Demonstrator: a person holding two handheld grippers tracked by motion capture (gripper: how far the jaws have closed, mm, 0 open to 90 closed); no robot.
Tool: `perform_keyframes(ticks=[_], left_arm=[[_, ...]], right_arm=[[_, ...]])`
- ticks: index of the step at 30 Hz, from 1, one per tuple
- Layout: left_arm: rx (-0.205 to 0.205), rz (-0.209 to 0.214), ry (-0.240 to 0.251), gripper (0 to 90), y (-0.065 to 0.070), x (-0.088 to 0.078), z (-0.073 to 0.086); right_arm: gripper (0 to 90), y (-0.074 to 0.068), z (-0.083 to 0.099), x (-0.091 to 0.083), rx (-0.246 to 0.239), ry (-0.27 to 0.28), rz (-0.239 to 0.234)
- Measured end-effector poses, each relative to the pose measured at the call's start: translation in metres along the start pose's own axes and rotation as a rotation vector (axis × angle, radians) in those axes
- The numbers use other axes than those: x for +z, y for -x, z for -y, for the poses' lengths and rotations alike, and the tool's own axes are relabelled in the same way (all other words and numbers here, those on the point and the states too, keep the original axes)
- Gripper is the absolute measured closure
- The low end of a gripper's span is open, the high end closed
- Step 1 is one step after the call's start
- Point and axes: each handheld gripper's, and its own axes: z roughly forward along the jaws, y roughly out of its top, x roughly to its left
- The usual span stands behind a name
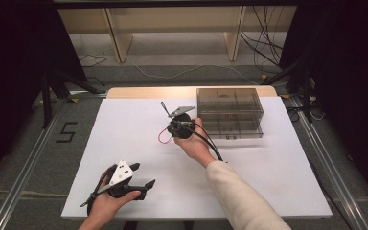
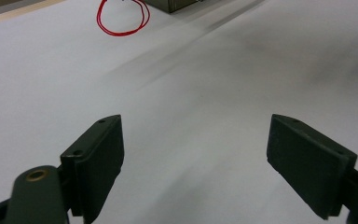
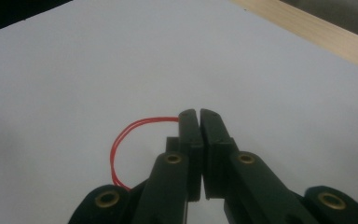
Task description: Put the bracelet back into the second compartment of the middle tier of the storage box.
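**Red wire loop pinched, not yet stowed**

From the high view, one red wire loop [image 1: 163, 137] lay near the middle of the white table [image 1: 124, 120], just left of the right tool [image 1: 174, 128]. One smoky plastic drawer box [image 1: 229, 112] stood at the far edge, its drawers seemingly closed. The left tool [image 1: 139, 184] rested near the front edge.

In the left gripper view, the left tool [image 2: 193, 154] stood spread and empty.

In the right gripper view, the right tool [image 3: 199, 116] was pressed together, pinching the loop [image 3: 121, 140]. Judged so, grasping was done; carrying and stowing remained.
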Motion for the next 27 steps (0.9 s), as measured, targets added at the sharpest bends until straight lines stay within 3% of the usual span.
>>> perform_keyframes(ticks=[27], left_arm=[[-0.001,-0.001,0.001,18.7,0.000,0.000,0.000]], right_arm=[[88.7,0.013,0.005,-0.023,0.023,0.021,0.017]])
